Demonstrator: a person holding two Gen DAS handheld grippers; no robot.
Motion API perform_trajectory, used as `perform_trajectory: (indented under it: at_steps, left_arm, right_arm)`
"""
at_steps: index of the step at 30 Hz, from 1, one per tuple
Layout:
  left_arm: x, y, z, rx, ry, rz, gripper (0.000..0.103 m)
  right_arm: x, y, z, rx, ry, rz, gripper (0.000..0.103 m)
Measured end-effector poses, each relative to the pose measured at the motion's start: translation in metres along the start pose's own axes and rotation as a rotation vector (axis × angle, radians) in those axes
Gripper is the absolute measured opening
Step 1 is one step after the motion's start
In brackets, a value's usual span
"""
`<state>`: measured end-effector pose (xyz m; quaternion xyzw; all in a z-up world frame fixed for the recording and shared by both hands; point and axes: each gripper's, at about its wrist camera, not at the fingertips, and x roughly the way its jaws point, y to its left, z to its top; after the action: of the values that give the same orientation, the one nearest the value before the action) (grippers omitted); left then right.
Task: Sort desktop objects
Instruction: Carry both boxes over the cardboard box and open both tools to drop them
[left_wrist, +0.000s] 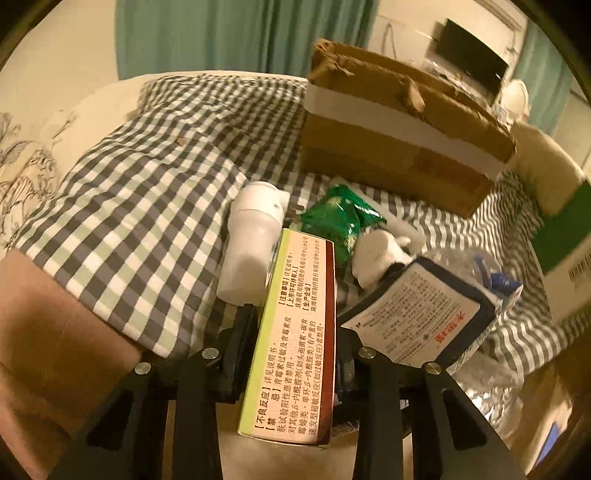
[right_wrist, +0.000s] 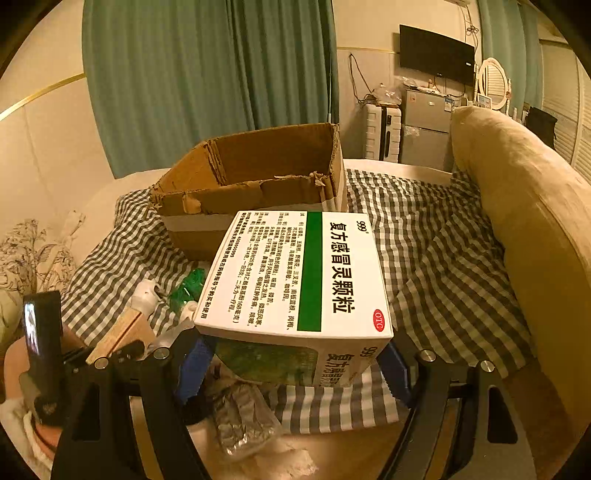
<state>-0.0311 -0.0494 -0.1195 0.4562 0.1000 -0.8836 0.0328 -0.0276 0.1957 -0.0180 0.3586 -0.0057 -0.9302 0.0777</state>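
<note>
My left gripper (left_wrist: 295, 332) is shut on a slim medicine box (left_wrist: 295, 339) with a green and brown edge, held upright above the checked cloth. My right gripper (right_wrist: 295, 354) is shut on a large white medicine box with a green stripe (right_wrist: 295, 280), held flat in front of an open cardboard box (right_wrist: 258, 177). The slim box and the left gripper show at the lower left of the right wrist view (right_wrist: 118, 332). The cardboard box stands at the back right in the left wrist view (left_wrist: 399, 136).
On the checked cloth (left_wrist: 147, 206) lie a white bottle (left_wrist: 251, 243), a green snack packet (left_wrist: 340, 221), a white plug (left_wrist: 376, 258), a dark-framed label pack (left_wrist: 417, 321) and clear plastic wrap (right_wrist: 240, 417). A beige cushion (right_wrist: 535, 229) borders the right side.
</note>
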Motion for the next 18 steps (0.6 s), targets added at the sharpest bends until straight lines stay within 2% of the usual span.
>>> perform_trajectory:
  at_steps: [11, 18]
  left_arm:
    - [-0.041, -0.017, 0.009, 0.035, -0.099, -0.083, 0.035]
    - [-0.076, -0.030, 0.041, 0.045, -0.166, -0.164, 0.035]
  right_arm:
    - [-0.025, -0.003, 0.002, 0.009, -0.032, 0.048, 0.078]
    - [-0.036, 0.002, 0.018, 0.014, -0.080, 0.095, 0.078]
